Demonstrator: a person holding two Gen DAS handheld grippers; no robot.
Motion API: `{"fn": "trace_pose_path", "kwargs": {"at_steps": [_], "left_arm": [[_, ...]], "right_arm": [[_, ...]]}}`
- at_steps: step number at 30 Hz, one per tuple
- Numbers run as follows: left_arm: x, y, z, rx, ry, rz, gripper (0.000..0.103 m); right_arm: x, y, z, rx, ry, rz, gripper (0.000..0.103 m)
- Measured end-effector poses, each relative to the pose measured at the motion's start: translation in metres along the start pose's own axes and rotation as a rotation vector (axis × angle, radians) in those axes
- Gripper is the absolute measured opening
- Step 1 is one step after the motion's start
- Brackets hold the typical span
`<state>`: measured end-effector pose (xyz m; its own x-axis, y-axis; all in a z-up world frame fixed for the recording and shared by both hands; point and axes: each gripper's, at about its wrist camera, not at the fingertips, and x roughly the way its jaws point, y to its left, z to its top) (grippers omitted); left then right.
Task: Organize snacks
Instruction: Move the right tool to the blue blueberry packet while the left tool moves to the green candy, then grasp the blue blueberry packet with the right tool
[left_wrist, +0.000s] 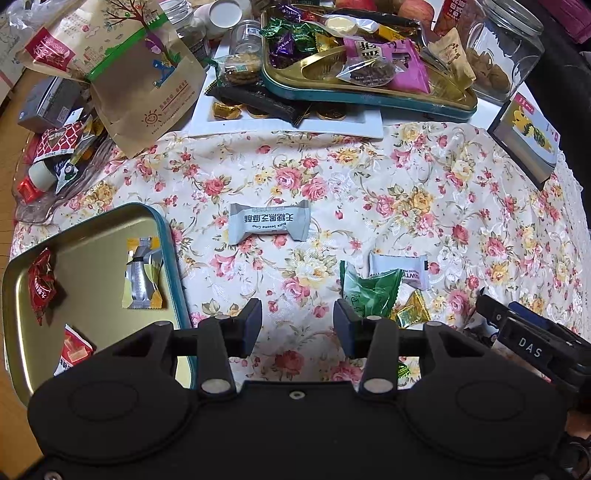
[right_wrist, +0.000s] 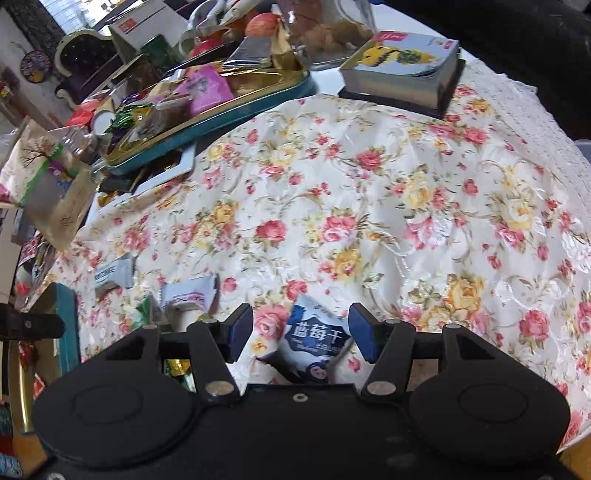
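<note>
A grey sesame-crisp packet (left_wrist: 267, 222) lies on the floral cloth ahead of my open, empty left gripper (left_wrist: 297, 326). A green packet (left_wrist: 367, 291), a white packet (left_wrist: 400, 269) and a gold candy (left_wrist: 412, 314) lie just right of it. A gold tin lid with a teal rim (left_wrist: 168, 236) at the left holds a red candy (left_wrist: 42, 284), a silver-yellow packet (left_wrist: 142, 275) and a red-white packet (left_wrist: 72, 349). My right gripper (right_wrist: 301, 330) is open over a blueberry packet (right_wrist: 317, 343) that lies between the fingers, not pinched. The right gripper also shows in the left wrist view (left_wrist: 532, 343).
A teal tin tray (left_wrist: 369, 98) heaped with snacks sits at the back on a white plate (left_wrist: 288, 123). A kraft bag (left_wrist: 147, 81) and clutter stand at the back left, a glass jar (left_wrist: 502, 51) and a thick booklet (left_wrist: 524, 136) at the back right.
</note>
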<state>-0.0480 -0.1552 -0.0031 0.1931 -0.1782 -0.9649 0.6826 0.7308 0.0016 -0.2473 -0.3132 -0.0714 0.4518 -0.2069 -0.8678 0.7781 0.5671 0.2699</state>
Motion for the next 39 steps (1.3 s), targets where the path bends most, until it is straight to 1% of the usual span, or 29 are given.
{"fn": "trace_pose_path", "kwargs": {"at_steps": [3,5,9,10,13,15,19,23,24,26,30,33,36,39], "left_arm": [[0.001,-0.002,-0.001,0.009,0.001,0.003,0.052],[0.001,-0.002,-0.001,0.01,0.004,0.001,0.052],[0.003,-0.001,0.0,0.007,0.008,0.003,0.052],[0.003,-0.002,0.0,0.008,0.009,0.004,0.052],[0.003,-0.003,-0.001,0.013,0.009,0.004,0.052],[0.004,-0.005,-0.001,0.021,0.01,0.01,0.052],[0.008,-0.006,-0.002,0.03,0.02,0.02,0.052],[0.007,-0.003,-0.001,0.018,0.019,0.018,0.052],[0.007,-0.003,0.0,0.015,0.017,0.018,0.052],[0.007,-0.002,0.001,0.008,0.014,0.018,0.052],[0.01,-0.002,0.002,0.002,0.015,0.021,0.052],[0.013,-0.005,0.002,0.008,0.018,0.023,0.052],[0.016,-0.009,0.003,0.017,0.015,0.032,0.052],[0.019,-0.013,0.004,0.015,0.021,0.012,0.052]], "right_arm": [[0.005,-0.001,0.0,-0.026,0.009,-0.038,0.061],[0.006,-0.004,0.0,-0.001,0.022,-0.048,0.061],[0.011,-0.013,0.0,0.091,0.1,0.015,0.061],[0.01,-0.012,-0.002,0.092,0.091,0.016,0.061],[0.011,-0.002,-0.004,0.032,0.076,0.009,0.061],[0.012,0.003,-0.007,-0.004,0.047,-0.004,0.061],[0.014,0.014,-0.023,-0.141,-0.072,-0.075,0.058],[0.018,0.024,-0.043,-0.301,-0.157,-0.151,0.057],[0.019,0.026,-0.048,-0.317,-0.176,-0.161,0.057],[0.018,0.025,-0.053,-0.307,-0.205,-0.169,0.059],[0.018,0.023,-0.052,-0.299,-0.201,-0.169,0.059],[0.018,0.025,-0.049,-0.3,-0.183,-0.165,0.062],[0.019,0.025,-0.047,-0.311,-0.164,-0.152,0.062],[0.019,0.024,-0.047,-0.311,-0.165,-0.144,0.062]]}}
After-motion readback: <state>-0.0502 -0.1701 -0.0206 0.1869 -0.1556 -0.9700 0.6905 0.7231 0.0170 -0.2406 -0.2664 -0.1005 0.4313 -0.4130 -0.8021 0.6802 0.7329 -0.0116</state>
